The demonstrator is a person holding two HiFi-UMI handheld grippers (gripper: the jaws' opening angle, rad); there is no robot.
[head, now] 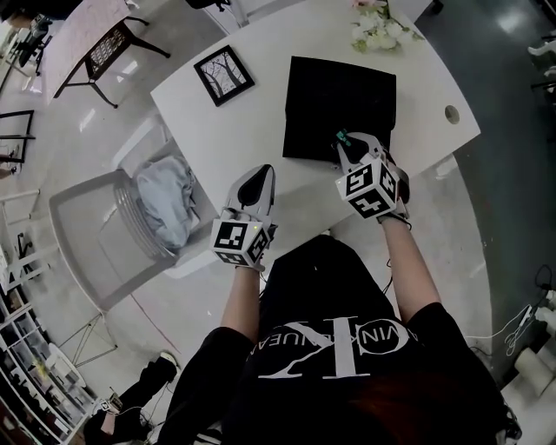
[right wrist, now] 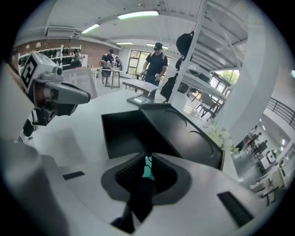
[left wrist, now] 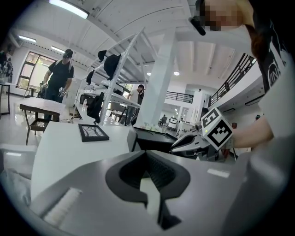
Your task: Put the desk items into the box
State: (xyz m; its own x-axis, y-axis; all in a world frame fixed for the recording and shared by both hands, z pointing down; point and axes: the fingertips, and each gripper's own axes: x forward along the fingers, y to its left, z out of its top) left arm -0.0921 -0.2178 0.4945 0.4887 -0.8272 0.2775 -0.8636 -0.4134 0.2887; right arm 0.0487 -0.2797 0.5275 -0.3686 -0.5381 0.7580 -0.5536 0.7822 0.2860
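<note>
White worktop, black box, open hall.
Right claw grips teal item over box; left claw clenched empty beside it.

Black box open, mid desk; framed pic flat, left of it; teal-tipped item in my right claw.

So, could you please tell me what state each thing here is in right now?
Box: open, inside too dark to read.
Left gripper: shut, nothing in it.
Right gripper: shut on a small teal item, by the box's near side.
Picture frame: lying flat on the desk, outside the box.
Flowers: on the desk, outside the box.
</note>
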